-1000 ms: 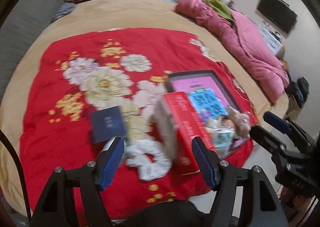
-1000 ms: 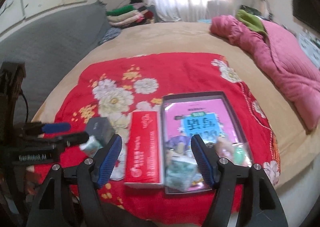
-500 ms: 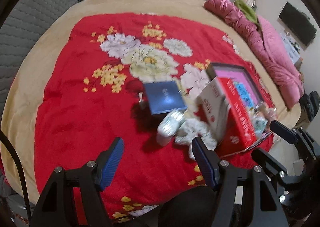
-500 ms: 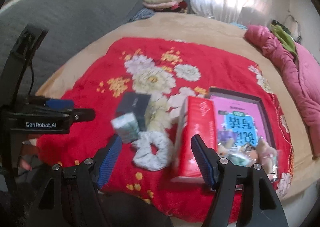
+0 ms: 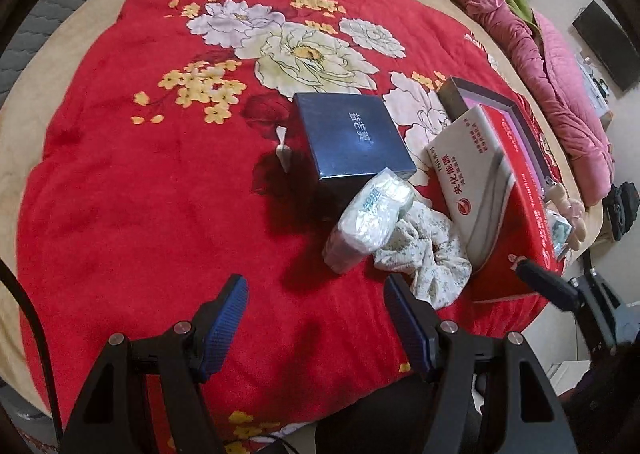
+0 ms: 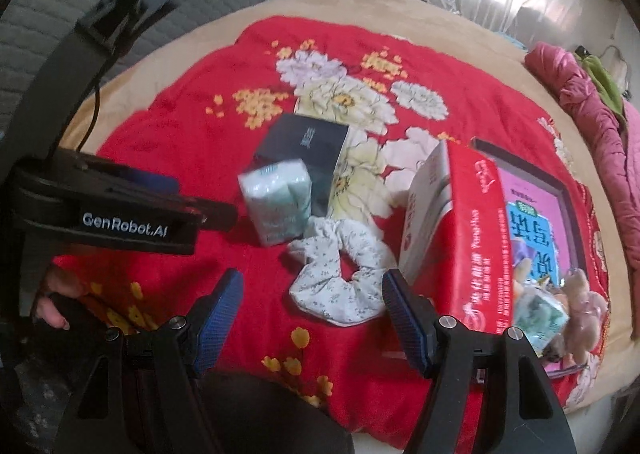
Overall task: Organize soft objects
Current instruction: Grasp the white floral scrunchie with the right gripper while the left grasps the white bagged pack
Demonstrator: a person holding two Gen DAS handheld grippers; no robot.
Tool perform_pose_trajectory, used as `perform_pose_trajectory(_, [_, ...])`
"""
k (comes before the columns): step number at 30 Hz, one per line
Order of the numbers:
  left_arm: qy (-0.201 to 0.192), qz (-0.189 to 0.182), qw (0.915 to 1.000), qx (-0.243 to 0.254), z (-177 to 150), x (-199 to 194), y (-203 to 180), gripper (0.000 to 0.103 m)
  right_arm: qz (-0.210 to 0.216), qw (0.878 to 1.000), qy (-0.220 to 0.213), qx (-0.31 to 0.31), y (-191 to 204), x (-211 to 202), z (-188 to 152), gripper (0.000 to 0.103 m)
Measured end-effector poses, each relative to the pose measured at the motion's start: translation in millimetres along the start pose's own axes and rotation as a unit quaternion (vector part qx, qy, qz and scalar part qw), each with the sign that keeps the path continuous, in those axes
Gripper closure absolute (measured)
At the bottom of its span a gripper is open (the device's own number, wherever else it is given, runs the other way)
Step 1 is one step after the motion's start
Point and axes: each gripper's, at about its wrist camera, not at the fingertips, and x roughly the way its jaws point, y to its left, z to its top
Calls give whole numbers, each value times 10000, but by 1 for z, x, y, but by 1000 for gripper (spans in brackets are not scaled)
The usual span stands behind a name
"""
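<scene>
Left gripper [image 5: 314, 300]: jaws apart, nothing between them, hanging over bare red floral blanket [image 5: 140, 193] on the bed. Right gripper [image 6: 312, 294]: jaws apart, empty, the near edge of the white floral scrunchie [image 6: 340, 282] lying in the gap below, not touched.

Just beyond the scrunchie, to its left: wrapped tissue pack [image 6: 276, 205], leaning against the dark blue box [image 6: 308, 149] behind it. In the left wrist view the scrunchie [image 5: 428, 254] lies crumpled between the tissue pack [image 5: 370, 219] and the red carton [image 5: 492, 205], touching both.

The red carton [image 6: 468, 230] stands right of the scrunchie. Beyond it, right: a shallow tray with a pink liner [image 6: 560, 193], holding a plush toy [image 6: 580, 294] and a small green pack [image 6: 540, 314] at its near end.

Far edge of the bed: pink quilt [image 5: 560, 65], bunched.
</scene>
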Motion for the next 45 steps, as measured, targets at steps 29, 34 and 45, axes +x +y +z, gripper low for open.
perform_pose_trajectory(29, [312,-815,9962,-60,34,59,-5,69,-286,9964,95,-789,8,73,-2,34])
perform_pose_trajectory(34, [281,-835,9961,-42,33,58,-2,72,-256,9958,154,-860,6,79,-3,36])
perform_pose_trajectory(45, [192,-860,9958,-234,27,46,17,74,-20,9991,320,-280,-5,94,0,81])
